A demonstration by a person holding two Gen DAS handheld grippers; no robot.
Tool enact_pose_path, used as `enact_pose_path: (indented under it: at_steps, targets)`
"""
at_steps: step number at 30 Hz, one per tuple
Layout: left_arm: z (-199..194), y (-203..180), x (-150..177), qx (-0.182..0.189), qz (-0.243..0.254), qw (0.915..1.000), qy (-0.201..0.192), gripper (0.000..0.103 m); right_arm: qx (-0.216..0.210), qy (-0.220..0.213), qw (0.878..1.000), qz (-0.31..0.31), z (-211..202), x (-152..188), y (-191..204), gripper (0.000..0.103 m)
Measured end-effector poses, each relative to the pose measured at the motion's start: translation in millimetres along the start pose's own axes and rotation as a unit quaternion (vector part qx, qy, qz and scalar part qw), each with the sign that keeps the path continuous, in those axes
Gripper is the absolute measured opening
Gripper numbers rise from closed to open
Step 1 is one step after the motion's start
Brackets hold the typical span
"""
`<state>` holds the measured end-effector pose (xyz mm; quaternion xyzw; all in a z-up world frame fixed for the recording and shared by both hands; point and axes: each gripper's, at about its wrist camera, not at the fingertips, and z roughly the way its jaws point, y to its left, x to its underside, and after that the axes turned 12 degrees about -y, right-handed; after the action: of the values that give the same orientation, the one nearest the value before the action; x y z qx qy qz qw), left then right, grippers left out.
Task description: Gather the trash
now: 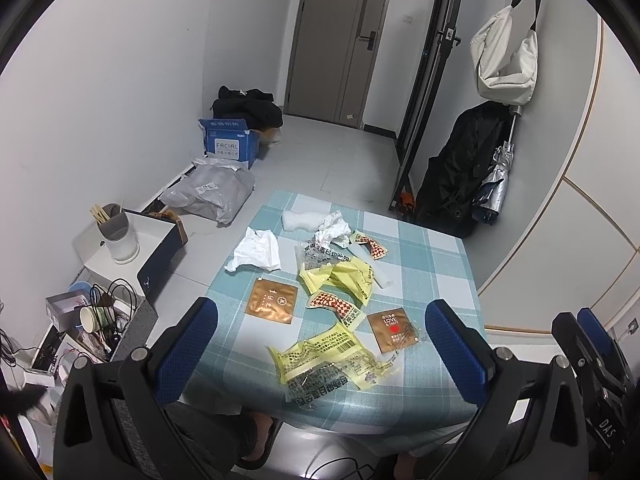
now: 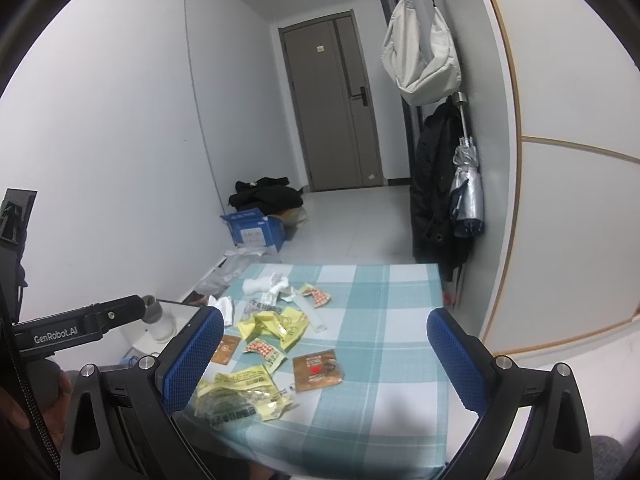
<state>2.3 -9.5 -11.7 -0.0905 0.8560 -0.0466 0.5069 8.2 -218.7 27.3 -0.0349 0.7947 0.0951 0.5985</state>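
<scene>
Your left claw (image 1: 320, 344) hangs w/ fingers wide apart, nothing between them, raised over the near edge of the surface (image 1: 424, 264). That spread makes sense: the trash is flat & loose, so you want max gap before dropping onto a piece. Right claw (image 2: 324, 350) is the same, fingers apart & empty, held to the right of the left one, prob. so the two don't crowd each other.

Directly under & just ahead of the left claw lies a crumpled yellow wrapper (image 1: 332, 360), the closest piece and, I'd judge, the natural first pick. Just right of it, near the right finger, sits a brown sachet w/ a red heart (image 1: 394, 330); ahead-left, near the left finger, a 2nd brown sachet (image 1: 272, 300) lies flat. Flat ones will likely be hard to pinch, maybe need an edge approach.

Further ahead: a red-checked packet (image 1: 334, 306), then a heap of yellow wrappers (image 1: 340, 276) touching a clear printed film, then another red-checked packet (image 1: 370, 246). Beyond, a white tissue (image 1: 256, 254) ahead-left, a 2nd crumpled tissue (image 1: 332, 228) and a white foam-like wad (image 1: 298, 220) at the far edge.

All trash sits on the left half of the surface from the right claw's view; right half is bare checked cloth. No bin or bag for the trash visible, can't tell where it goes.
</scene>
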Motion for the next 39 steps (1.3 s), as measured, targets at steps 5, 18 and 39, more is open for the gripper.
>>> enact_pose_path:
  at_steps: [5, 18, 39]
  targets:
    - [0.7, 0.8, 0.4, 0.002, 0.0, 1.0, 0.004, 0.102, 0.001, 0.002, 1.0, 0.004, 0.5, 0.9, -1.5, 0.103]
    - [24.7, 3.1, 3.2, 0.042, 0.006, 0.9977, 0.052, 0.102, 0.004, 0.007, 1.0, 0.0, 6.8, -1.8, -7.6, 0.103]
    - [124.5, 20.6, 69.4, 0.097, 0.053, 0.9549, 0.276, 0.081, -0.023, 0.067, 0.997, -0.007, 42.8, 13.2, -8.5, 0.103]
